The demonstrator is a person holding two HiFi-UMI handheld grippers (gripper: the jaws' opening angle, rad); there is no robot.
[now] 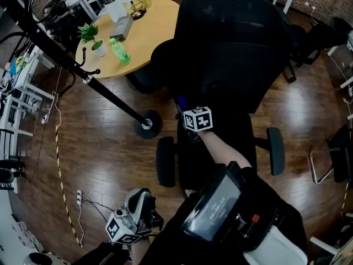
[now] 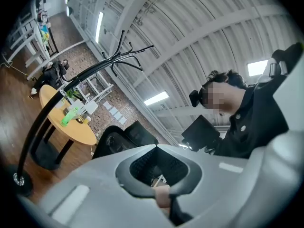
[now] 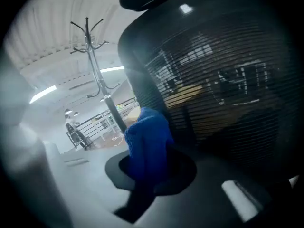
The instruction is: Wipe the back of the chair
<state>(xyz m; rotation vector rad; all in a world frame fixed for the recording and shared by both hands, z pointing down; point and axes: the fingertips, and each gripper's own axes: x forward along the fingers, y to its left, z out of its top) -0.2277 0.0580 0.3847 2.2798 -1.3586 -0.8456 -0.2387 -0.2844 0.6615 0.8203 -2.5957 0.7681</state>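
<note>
Right gripper view: a blue cloth (image 3: pixel 148 141) is clamped in the closed jaws of the right gripper (image 3: pixel 148 172), just beside a side edge of the chair back (image 3: pixel 223 94); contact cannot be confirmed. The left gripper (image 2: pixel 160 189) is held low and well apart, jaws together on nothing. The cloth is best pressed flat on the mesh and drawn toward the opposite edge in overlapping strokes.

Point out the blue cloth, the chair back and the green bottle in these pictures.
blue cloth (image 3: pixel 148 144), right gripper view, middle of the bunched fabric.
chair back (image 1: pixel 231 54), head view, centre of the black mesh.
green bottle (image 1: pixel 119 51), head view, its body just below the cap.
</note>
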